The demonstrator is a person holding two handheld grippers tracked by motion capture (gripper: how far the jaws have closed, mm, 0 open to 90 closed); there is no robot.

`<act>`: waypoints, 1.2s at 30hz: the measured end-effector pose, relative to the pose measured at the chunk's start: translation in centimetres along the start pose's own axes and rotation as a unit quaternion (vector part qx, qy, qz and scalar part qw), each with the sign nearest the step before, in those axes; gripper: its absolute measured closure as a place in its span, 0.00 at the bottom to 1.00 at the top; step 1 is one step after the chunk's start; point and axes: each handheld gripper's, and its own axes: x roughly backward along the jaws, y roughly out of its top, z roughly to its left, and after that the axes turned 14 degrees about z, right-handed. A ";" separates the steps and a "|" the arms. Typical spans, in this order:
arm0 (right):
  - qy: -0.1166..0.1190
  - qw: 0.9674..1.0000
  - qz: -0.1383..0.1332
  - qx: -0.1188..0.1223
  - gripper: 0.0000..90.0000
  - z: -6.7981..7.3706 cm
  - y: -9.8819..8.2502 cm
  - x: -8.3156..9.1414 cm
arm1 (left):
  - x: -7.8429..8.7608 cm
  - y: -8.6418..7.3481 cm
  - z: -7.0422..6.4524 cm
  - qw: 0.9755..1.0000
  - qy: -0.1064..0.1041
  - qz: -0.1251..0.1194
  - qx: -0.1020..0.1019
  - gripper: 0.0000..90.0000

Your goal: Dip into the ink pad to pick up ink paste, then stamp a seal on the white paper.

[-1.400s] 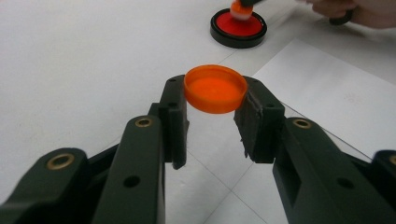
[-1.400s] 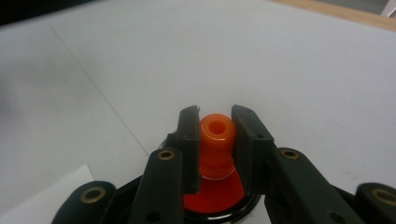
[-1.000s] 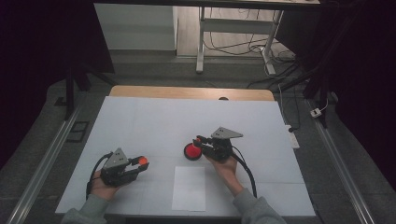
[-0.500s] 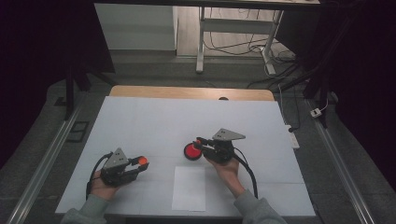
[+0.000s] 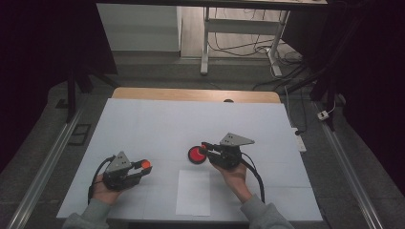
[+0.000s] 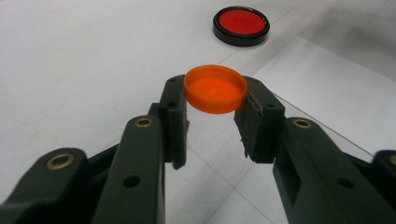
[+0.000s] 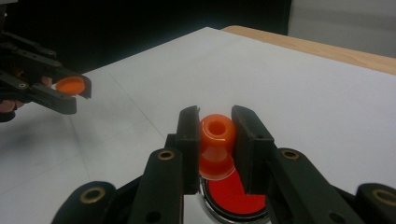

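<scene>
From above, a person is sitting at a white table, a gripper in each hand. The left gripper is clamping an orange cap near the table's front left. The right gripper is hovering over a red disc near the middle, clamping something small and orange. A white sheet is lying flat between the two hands, toward the front edge. Compared with a second ago, the right gripper is sitting slightly lower and closer to the disc, while the left one is resting where it was.

Along the left gripper, the jaws are pressing both sides of the cap, which is sitting level with its hollow side up. The disc, black-rimmed, is lying well beyond, with a corner of the sheet at right.

Along the right gripper, the jaws are squeezing an orange nozzle, a hollow-tipped piece flaring at its base, a detail too small to tell from above. The disc is lying directly beneath, partly hidden by the jaws. The left gripper is showing far off with its cap.
</scene>
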 end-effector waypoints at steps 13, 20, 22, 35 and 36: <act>0.011 1.000 -0.003 0.006 0.81 0.6 0.0 0.5 | 0.1 0.0 0.1 1.000 0.002 -0.001 0.001 0.71; 0.013 1.000 0.000 0.008 0.81 0.7 -0.2 0.7 | 0.0 0.0 0.1 1.000 0.002 0.000 0.000 0.71; 0.015 1.000 0.002 0.009 0.81 0.8 -0.4 0.8 | 0.0 0.0 0.1 1.000 0.003 0.000 0.000 0.71; 0.032 0.999 0.003 0.009 0.81 1.5 -1.0 1.4 | -0.1 0.0 0.0 1.000 0.003 0.001 -0.005 0.71; 0.033 0.999 0.003 0.009 0.81 1.5 -1.0 1.4 | -0.1 0.0 0.0 1.000 0.004 0.001 -0.005 0.71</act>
